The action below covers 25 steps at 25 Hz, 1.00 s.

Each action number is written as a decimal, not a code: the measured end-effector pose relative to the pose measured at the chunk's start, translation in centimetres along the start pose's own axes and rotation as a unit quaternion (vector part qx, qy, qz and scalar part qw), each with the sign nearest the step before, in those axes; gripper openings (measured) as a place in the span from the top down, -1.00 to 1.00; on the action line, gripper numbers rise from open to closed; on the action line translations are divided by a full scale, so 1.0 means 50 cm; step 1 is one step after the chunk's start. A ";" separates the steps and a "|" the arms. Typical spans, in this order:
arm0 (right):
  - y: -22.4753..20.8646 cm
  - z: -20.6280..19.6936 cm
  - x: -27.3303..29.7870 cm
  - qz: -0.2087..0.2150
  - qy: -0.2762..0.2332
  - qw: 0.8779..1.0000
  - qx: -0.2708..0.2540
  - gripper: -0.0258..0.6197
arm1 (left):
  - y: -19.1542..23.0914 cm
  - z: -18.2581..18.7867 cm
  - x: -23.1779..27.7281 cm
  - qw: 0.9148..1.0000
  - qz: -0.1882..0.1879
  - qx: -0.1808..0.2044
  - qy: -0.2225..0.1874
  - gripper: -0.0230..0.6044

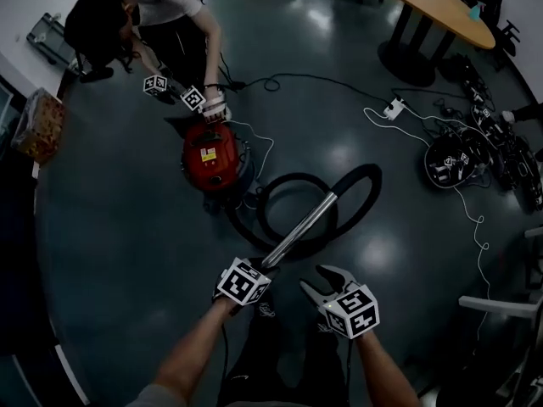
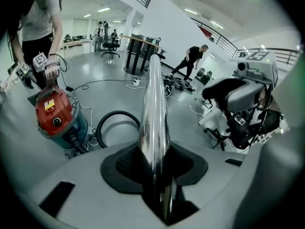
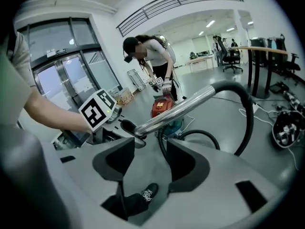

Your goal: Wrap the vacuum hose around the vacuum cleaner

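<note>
- Grippers, lower centre of the head view: the left gripper (image 1: 265, 268) is clamped on the near end of the chrome wand (image 1: 304, 227). In the left gripper view both pads press the tube, which runs straight up the frame away from the jaws.
- The right gripper (image 1: 325, 282) sits just right of it with its jaws spread and nothing gripped. In the right gripper view only floor and a shoe (image 3: 147, 194) show through the gap, and the wand crosses above without touching.
- Arm pose: both forearms rise from the bottom edge, slightly converging, and both grippers tilt down toward the floor.
- Centre of the head view: the black hose (image 1: 365, 185) arcs off the far end of the wand and lies in a loose loop on the floor, running back to the machine.
- Upper left of centre: the red vacuum cleaner (image 1: 210, 155) stands upright, with the hose beside it rather than around it.
- Upper left: a second person (image 1: 161, 7) bends over the cleaner, with their own grippers at its top.
- Step, as judged: wrapping has not begun and only the wand end is in hand. The next move probably calls for the free right gripper to take the hose and lead it round the body, clear of the second person.
</note>
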State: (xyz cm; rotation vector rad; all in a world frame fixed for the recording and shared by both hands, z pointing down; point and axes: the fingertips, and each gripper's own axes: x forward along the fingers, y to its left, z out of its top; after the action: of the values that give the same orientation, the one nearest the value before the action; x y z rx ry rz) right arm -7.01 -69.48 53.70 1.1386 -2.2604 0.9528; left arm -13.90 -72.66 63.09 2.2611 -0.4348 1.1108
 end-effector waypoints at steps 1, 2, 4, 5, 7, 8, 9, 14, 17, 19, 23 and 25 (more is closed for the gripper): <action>-0.006 -0.013 0.020 0.003 -0.001 1.000 0.014 0.25 | 0.017 -0.003 0.019 1.000 -0.003 -0.012 -0.008 0.44; -0.013 -0.029 0.040 0.006 -0.001 1.000 0.029 0.25 | 0.032 -0.008 0.038 1.000 -0.006 -0.025 -0.014 0.44; -0.025 -0.065 0.079 0.012 0.001 0.998 0.062 0.25 | 0.059 -0.020 0.076 0.998 -0.014 -0.052 -0.026 0.44; -0.031 -0.086 0.101 0.014 0.004 0.997 0.075 0.25 | 0.072 -0.026 0.095 0.997 -0.017 -0.065 -0.032 0.44; -0.041 -0.129 0.145 0.023 0.014 0.995 0.092 0.25 | 0.095 -0.034 0.132 0.995 -0.020 -0.084 -0.044 0.44; -0.042 -0.151 0.165 0.031 0.020 0.994 0.099 0.25 | 0.104 -0.037 0.150 0.994 -0.020 -0.091 -0.050 0.44; -0.040 -0.175 0.182 0.043 0.026 0.993 0.107 0.25 | 0.110 -0.039 0.167 0.994 -0.020 -0.097 -0.055 0.44; -0.030 -0.303 0.218 0.097 0.070 0.984 0.130 0.25 | 0.085 -0.035 0.249 0.987 -0.024 -0.140 -0.075 0.44; -0.043 -0.354 0.226 0.119 0.076 0.979 0.146 0.25 | 0.074 -0.022 0.305 0.982 -0.022 -0.167 -0.086 0.44; -0.048 -0.387 0.226 0.131 0.083 0.976 0.154 0.25 | 0.067 -0.011 0.342 0.979 -0.020 -0.183 -0.092 0.44; -0.069 -0.455 0.197 0.139 0.097 0.971 0.167 0.13 | 0.028 0.016 0.412 0.972 -0.021 -0.214 -0.097 0.44; -0.092 -0.481 0.180 0.133 0.098 0.970 0.178 0.13 | -0.001 0.033 0.450 0.968 -0.021 -0.228 -0.098 0.44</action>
State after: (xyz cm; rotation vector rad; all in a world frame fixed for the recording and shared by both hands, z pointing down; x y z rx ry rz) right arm -6.64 -58.34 77.26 0.8383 -2.1678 1.5552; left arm 0.65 -74.48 80.21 1.9613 -0.6460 0.6794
